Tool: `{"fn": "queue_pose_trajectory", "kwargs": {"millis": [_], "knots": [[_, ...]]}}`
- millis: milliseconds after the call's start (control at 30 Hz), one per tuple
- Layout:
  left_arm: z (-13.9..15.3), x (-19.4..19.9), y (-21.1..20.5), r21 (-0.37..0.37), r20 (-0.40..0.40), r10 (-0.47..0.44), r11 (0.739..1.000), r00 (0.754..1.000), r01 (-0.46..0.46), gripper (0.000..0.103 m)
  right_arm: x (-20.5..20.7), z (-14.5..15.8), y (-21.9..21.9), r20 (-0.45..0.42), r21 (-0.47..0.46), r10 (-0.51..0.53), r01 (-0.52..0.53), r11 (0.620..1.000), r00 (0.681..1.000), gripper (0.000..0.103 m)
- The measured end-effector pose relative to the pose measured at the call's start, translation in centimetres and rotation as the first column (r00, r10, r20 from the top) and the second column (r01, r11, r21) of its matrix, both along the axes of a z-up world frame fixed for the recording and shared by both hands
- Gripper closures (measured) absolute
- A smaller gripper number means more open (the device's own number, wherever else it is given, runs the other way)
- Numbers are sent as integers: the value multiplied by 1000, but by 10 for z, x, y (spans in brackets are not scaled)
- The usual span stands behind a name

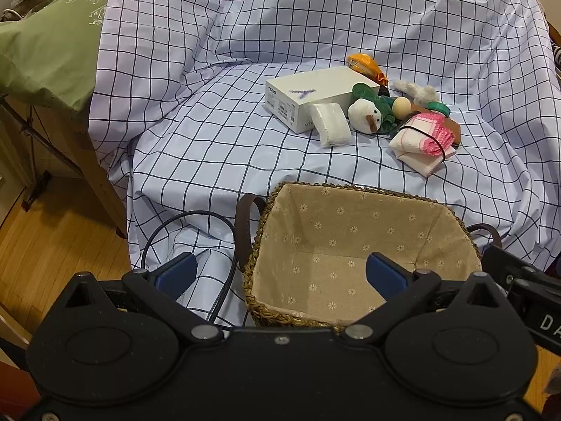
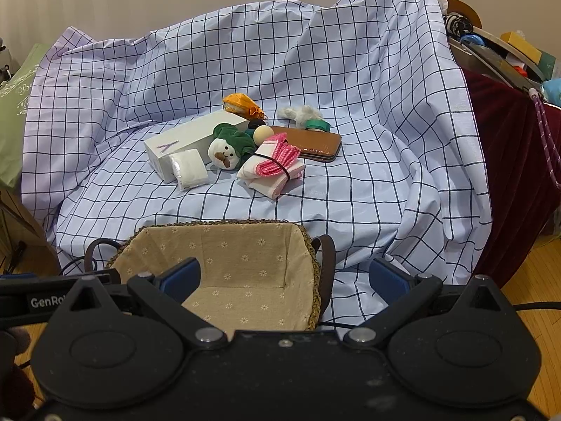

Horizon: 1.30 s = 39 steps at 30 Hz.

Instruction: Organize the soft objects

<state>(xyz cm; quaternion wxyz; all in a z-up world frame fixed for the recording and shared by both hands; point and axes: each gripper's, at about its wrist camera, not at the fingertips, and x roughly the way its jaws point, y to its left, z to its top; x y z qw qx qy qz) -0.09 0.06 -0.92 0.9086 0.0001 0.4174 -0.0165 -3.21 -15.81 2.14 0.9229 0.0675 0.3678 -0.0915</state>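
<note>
A woven basket (image 1: pixel 259 231) (image 2: pixel 312 242) with a beige flowered lining sits empty at the near edge of the checked sheet. Beyond it lies a heap: a snowman plush with green hat (image 1: pixel 366 114) (image 2: pixel 224 151), a pink-and-white folded cloth bound by a black band (image 1: pixel 426 138) (image 2: pixel 275 166), a white tissue pack (image 1: pixel 331 124) (image 2: pixel 189 168), an orange pouch (image 1: pixel 366 65) (image 2: pixel 242 105) and a grey fluffy tuft (image 1: pixel 415 91) (image 2: pixel 298 112). My left gripper (image 1: pixel 280 275) is open over the basket's left rim. My right gripper (image 2: pixel 285 277) is open over its right rim. Both hold nothing.
A white box (image 1: pixel 308 94) (image 2: pixel 189 140), a brown leather case (image 2: pixel 312 144), a wooden ball (image 1: pixel 401 107) (image 2: pixel 263 133) and a green tape roll (image 2: pixel 317 125) lie in the heap. A black cable (image 1: pixel 157 235) loops left of the basket. Green cloth (image 1: pixel 45 52) covers furniture at left; dark red cloth (image 2: pixel 508 147) at right.
</note>
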Motion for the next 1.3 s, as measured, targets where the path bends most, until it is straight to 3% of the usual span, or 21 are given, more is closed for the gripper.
{"fn": "queue_pose_trajectory", "kwargs": {"millis": [800, 1000, 1300], "knots": [[-1, 5, 2, -15, -29, 5, 1000, 1000, -5, 3, -1, -1, 1, -3, 3, 3, -3, 1000, 1000, 0], [0, 11, 9, -13, -28, 46, 999, 999, -46, 3, 1, -8, 4, -8, 20, 23, -22, 1000, 1000, 0], [0, 29, 16, -73, -53, 67, 995, 996, -70, 4, 11, -10, 0, -2, 27, 62, -62, 998, 998, 0]]}}
